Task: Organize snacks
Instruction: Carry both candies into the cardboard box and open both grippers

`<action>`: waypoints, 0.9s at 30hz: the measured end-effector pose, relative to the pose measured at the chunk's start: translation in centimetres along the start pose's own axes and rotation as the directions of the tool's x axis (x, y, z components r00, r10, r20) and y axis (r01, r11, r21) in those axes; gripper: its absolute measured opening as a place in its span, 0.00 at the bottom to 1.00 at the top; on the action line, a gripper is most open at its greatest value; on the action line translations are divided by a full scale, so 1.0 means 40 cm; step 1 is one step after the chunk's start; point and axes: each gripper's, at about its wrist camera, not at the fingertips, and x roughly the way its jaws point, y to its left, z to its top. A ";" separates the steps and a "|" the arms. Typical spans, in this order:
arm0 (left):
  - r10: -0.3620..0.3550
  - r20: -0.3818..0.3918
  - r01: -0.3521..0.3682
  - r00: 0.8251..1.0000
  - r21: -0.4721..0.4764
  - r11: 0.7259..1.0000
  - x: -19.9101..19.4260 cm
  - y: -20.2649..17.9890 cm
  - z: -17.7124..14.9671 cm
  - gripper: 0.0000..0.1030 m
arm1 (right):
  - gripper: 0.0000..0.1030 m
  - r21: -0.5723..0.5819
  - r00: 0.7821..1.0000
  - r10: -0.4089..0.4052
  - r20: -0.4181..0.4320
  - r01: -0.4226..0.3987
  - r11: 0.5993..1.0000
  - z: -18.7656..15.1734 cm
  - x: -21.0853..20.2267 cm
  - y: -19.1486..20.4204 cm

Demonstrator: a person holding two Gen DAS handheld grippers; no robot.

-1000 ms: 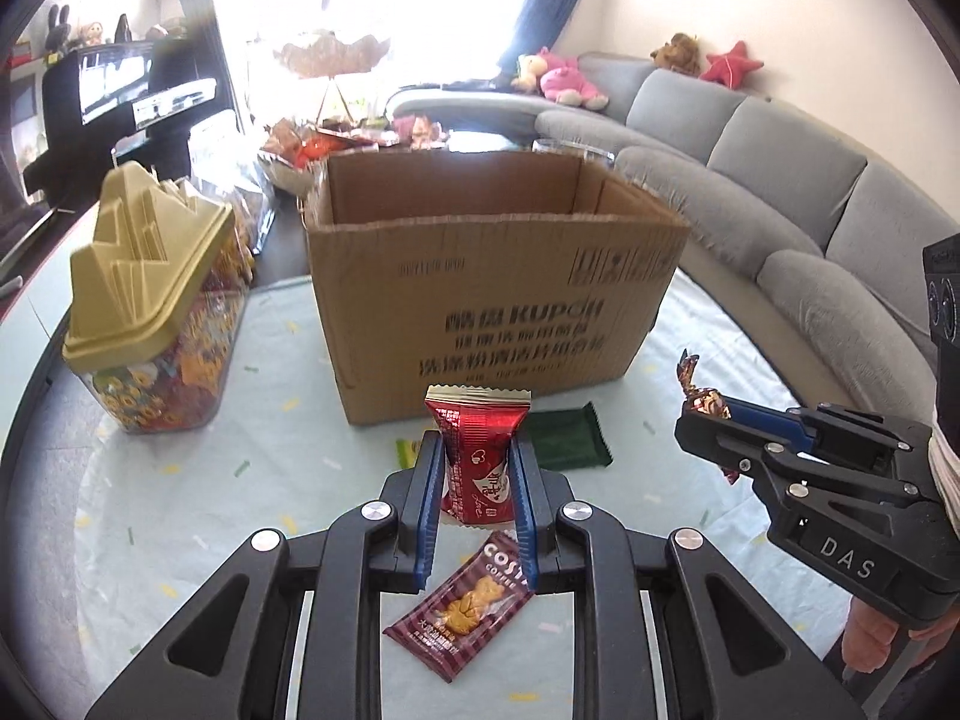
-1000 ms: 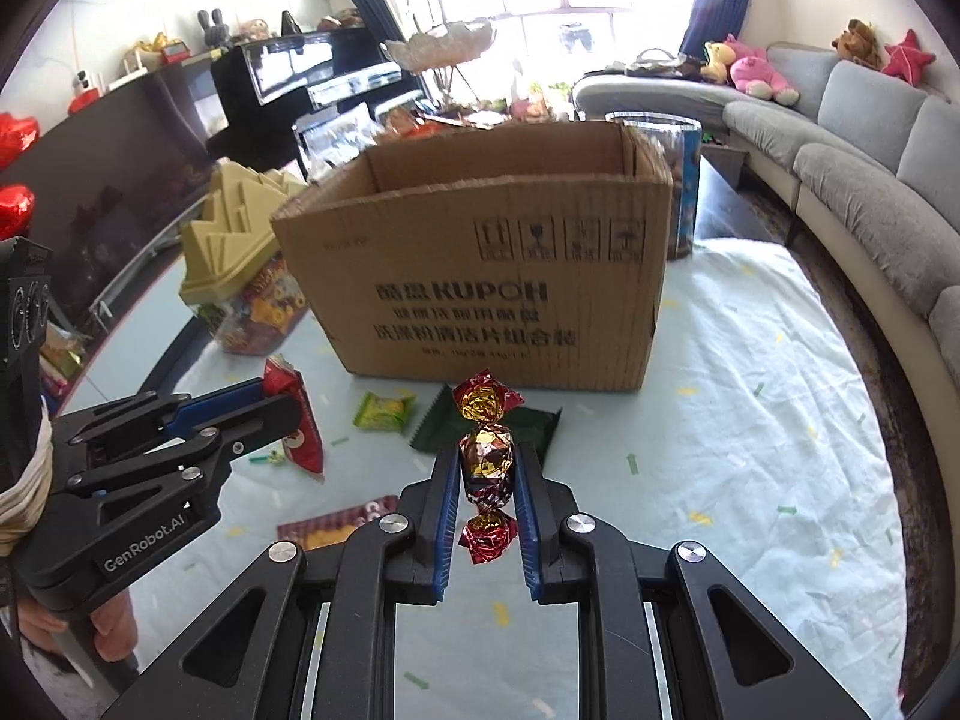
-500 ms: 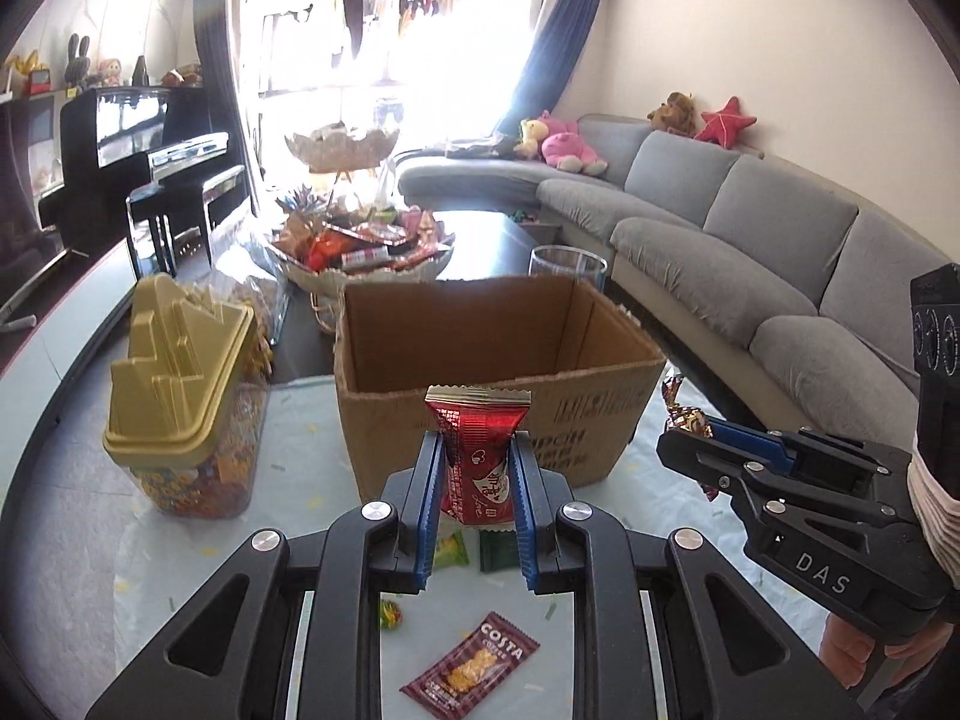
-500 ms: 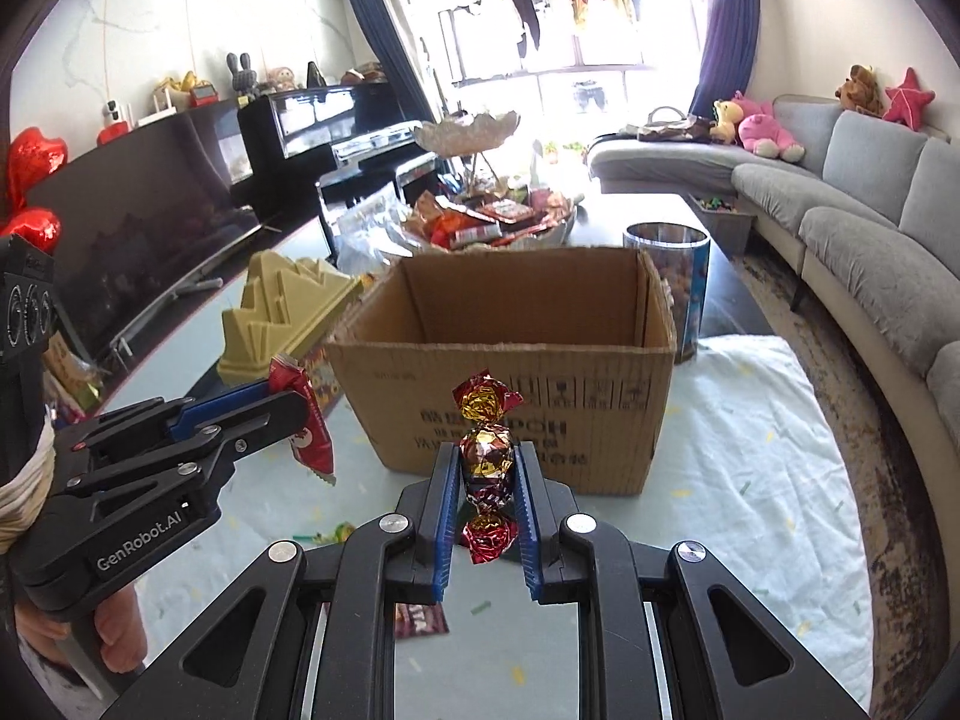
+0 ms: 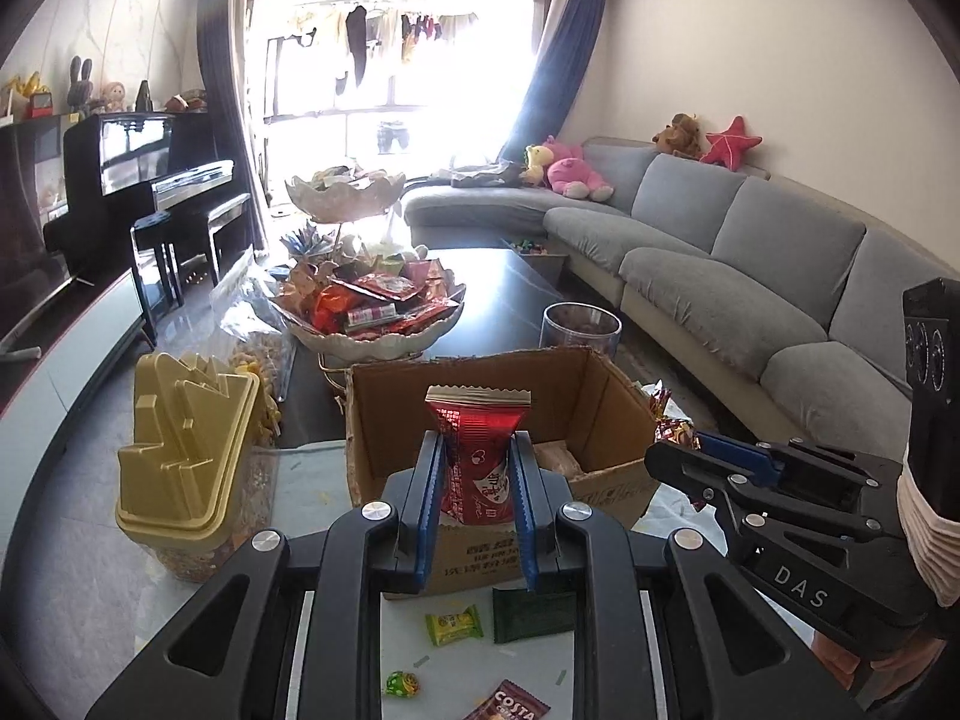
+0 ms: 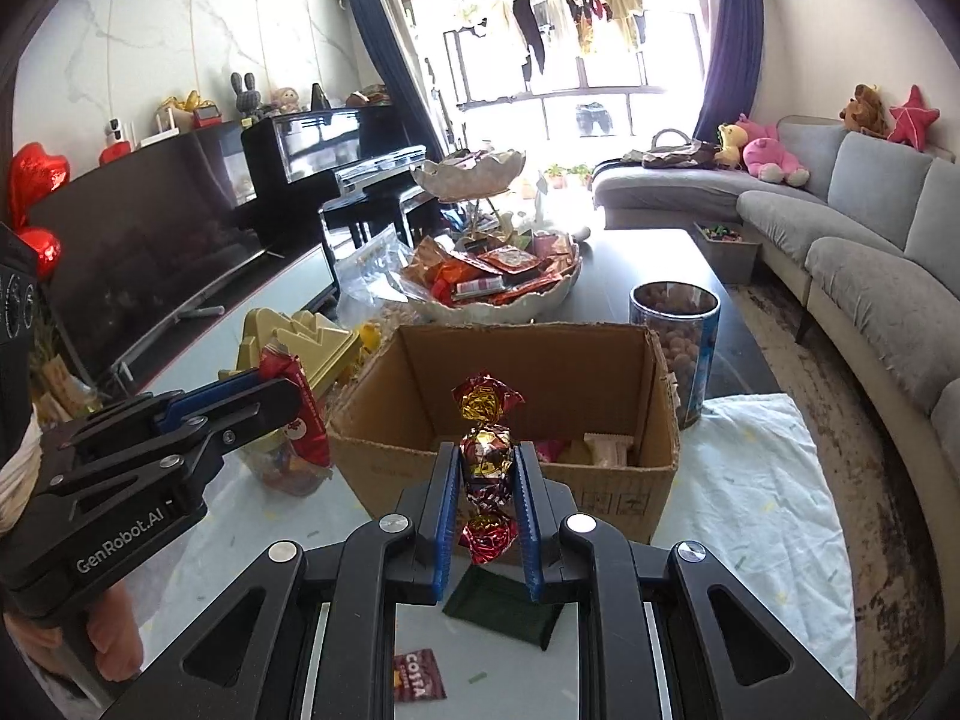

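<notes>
My left gripper point(image 5: 477, 450) is shut on a red snack packet point(image 5: 477, 456) and holds it raised in front of the open cardboard box point(image 5: 606, 384). My right gripper point(image 6: 485, 462) is shut on a red-and-gold wrapped candy point(image 6: 485, 447), held above the near wall of the same box point(image 6: 528, 354). Each gripper shows in the other's view: the right one point(image 5: 672, 450) at right, the left one point(image 6: 282, 402) at left. The box holds a few snacks point(image 6: 606, 450). On the table lie a dark green packet point(image 5: 531, 612), a yellow-green candy point(image 5: 454, 627) and a Costa sachet point(image 5: 510, 705).
A jar with a gold lid point(image 5: 180, 456) stands left of the box. A white bowl heaped with snacks point(image 5: 372, 312) sits behind it, and a clear tub of snacks point(image 6: 675, 342) is at the box's right rear. A grey sofa point(image 5: 750, 276) runs along the right.
Both grippers have risen with their snacks from table height to above the box rim, so the box's inside now shows. Both stay shut.
</notes>
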 end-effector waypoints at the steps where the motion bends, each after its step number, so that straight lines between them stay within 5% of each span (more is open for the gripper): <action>1: 0.001 -0.001 -0.001 1.000 -0.002 1.000 0.008 0.003 0.006 0.22 | 0.19 0.000 1.000 0.002 0.001 -0.002 1.000 0.005 0.004 -0.001; 24: -0.009 -0.091 0.004 0.996 -0.057 0.998 0.232 0.062 0.044 0.22 | 0.19 -0.001 0.999 -0.016 -0.033 0.016 1.000 0.081 0.191 -0.060; 25: -0.002 -0.100 -0.004 0.995 -0.061 0.998 0.240 0.063 0.044 0.27 | 0.21 -0.001 0.999 -0.030 -0.031 0.030 1.000 0.083 0.196 -0.064; 27: 0.018 -0.099 -0.024 0.995 -0.064 0.998 0.245 0.068 0.044 0.42 | 0.41 0.006 0.998 -0.048 -0.033 0.048 0.999 0.083 0.201 -0.071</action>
